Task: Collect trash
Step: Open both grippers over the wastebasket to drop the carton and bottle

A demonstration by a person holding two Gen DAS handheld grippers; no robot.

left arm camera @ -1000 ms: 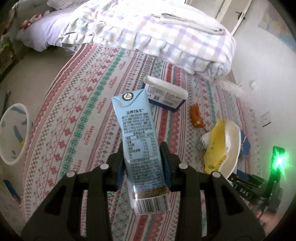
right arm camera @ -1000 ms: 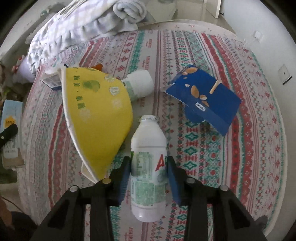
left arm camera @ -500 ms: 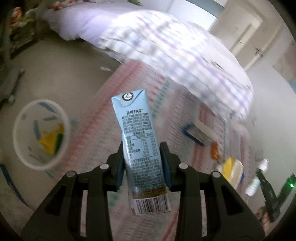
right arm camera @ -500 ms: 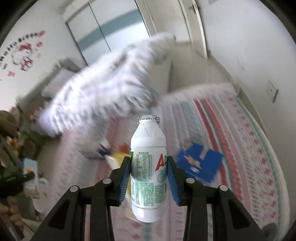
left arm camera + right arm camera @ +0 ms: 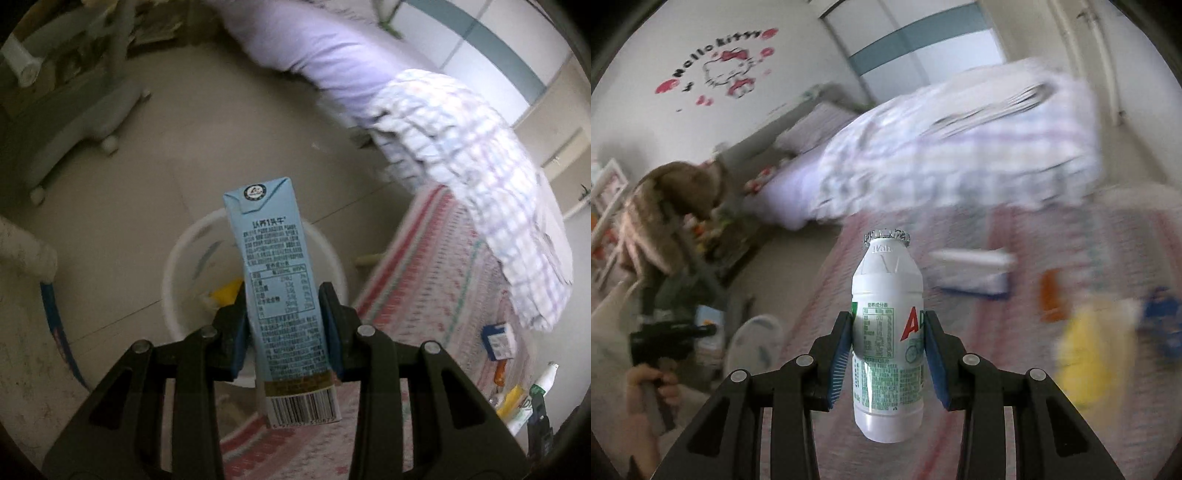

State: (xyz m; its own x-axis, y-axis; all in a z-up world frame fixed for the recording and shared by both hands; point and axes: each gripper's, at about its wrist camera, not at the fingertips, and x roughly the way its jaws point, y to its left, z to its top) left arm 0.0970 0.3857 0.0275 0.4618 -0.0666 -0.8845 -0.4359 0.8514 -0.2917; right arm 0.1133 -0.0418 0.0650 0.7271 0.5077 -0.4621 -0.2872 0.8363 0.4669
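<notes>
Jaws clamped: your left gripper holds the pale-blue milk carton above the round white plastic bin; centre it before release. Right gripper grips the white plastic bottle.

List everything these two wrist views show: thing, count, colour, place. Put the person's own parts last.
Tall milk carton: one, pale blue, clamped in left tongs.
Plastic drink bottle: one, white with green print, foil cap, clamped in right tongs.
Round bin: one, white, on the floor beside the bed, below the carton.
Patterned bed sheet: one, red, green and white, covering the bed.
Checked quilt: one, pale purple, heaped on the bed.
Flat box: one, white and blue, blurred, on the sheet.
Left tongs: black, blue pads.
Right tongs: black, blue pads.
</notes>
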